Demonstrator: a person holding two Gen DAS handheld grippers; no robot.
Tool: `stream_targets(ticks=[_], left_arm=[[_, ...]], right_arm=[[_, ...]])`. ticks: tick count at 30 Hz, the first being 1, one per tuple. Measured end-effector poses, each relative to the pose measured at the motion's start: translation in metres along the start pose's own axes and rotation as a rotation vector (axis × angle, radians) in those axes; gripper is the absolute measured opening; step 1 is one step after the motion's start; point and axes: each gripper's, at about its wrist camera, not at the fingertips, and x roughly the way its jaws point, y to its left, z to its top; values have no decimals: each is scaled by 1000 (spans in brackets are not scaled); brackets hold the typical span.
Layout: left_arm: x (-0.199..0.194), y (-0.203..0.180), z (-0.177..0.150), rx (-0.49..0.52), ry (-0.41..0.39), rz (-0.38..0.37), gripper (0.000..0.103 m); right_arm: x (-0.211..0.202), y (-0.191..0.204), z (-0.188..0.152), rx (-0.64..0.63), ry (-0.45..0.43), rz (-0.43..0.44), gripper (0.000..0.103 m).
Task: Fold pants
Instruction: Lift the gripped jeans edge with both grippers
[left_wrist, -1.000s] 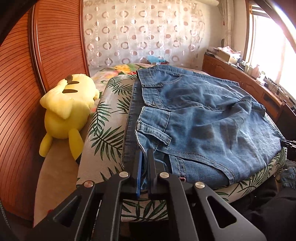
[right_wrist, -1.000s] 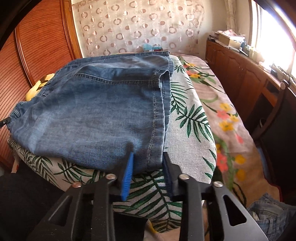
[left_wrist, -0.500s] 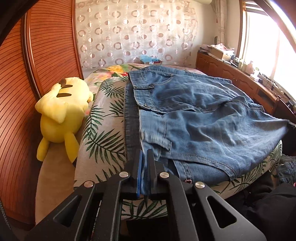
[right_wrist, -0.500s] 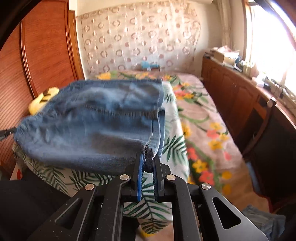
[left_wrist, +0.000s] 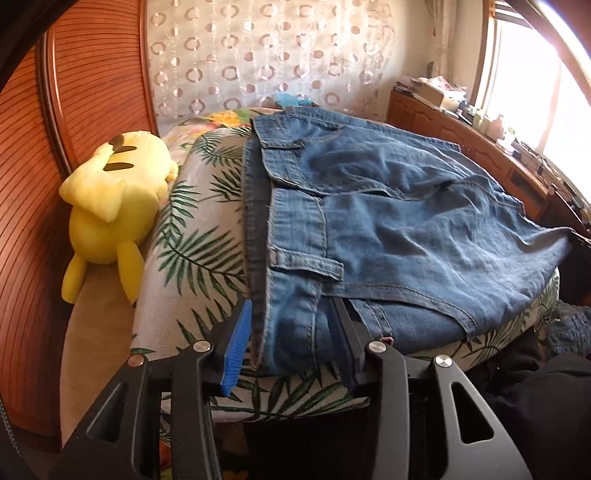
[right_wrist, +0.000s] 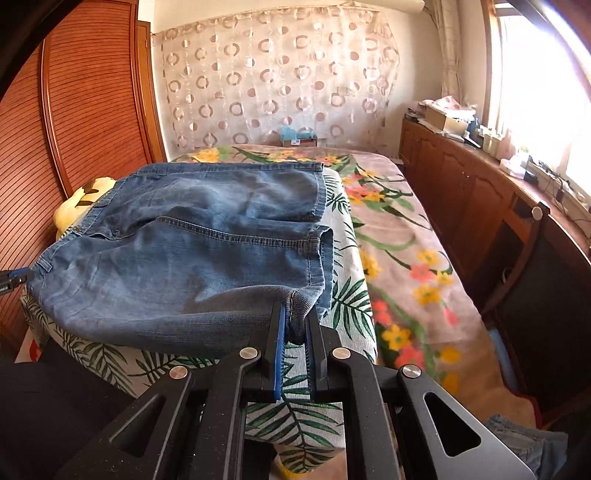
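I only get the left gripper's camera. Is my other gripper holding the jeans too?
Observer: Yes, the right gripper is pinched shut on the jeans at the hem corner.
Operator: Mine looks open. Is anything lying on the floor over there?
Observer: Your left gripper is open, with the waistband between its fingers. In the right view, another bit of denim lies on the floor beside the bed.
Operator: Is there room on the bed?
Observer: Yes, a flowered blanket stretches bare past the jeans towards the cabinets.
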Motion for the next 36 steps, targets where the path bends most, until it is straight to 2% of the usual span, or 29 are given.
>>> stream_targets(ticks=[7, 9, 10, 11, 13, 20, 27, 35, 36], left_arm=[[10, 0, -8, -4, 30, 3, 43], [10, 3, -10, -13, 23, -13, 34], [10, 3, -11, -11, 31, -29, 23], [11, 3, -11, -9, 40, -45, 16], [8, -1, -11, 12, 30, -47, 12], [-35, -2, 5, -8, -130, -9, 9], [-81, -5, 30, 9, -256, -11, 8], [-113, -10, 40, 35, -334, 21, 2], [-113, -9, 42, 39, -326, 6, 2]], right_arm=[[5, -6, 11, -4, 8, -3, 9], [6, -7, 11, -2, 8, -1, 9], [6, -8, 11, -1, 8, 0, 9], [6, -8, 11, 1, 6, 0, 9], [6, -8, 12, 1, 2, 2, 9], [-3, -8, 23, 2, -40, -9, 9], [-31, -5, 50, -29, -142, -11, 9], [-55, -6, 62, -55, -231, -36, 9], [-55, -5, 62, -59, -238, -38, 9]])
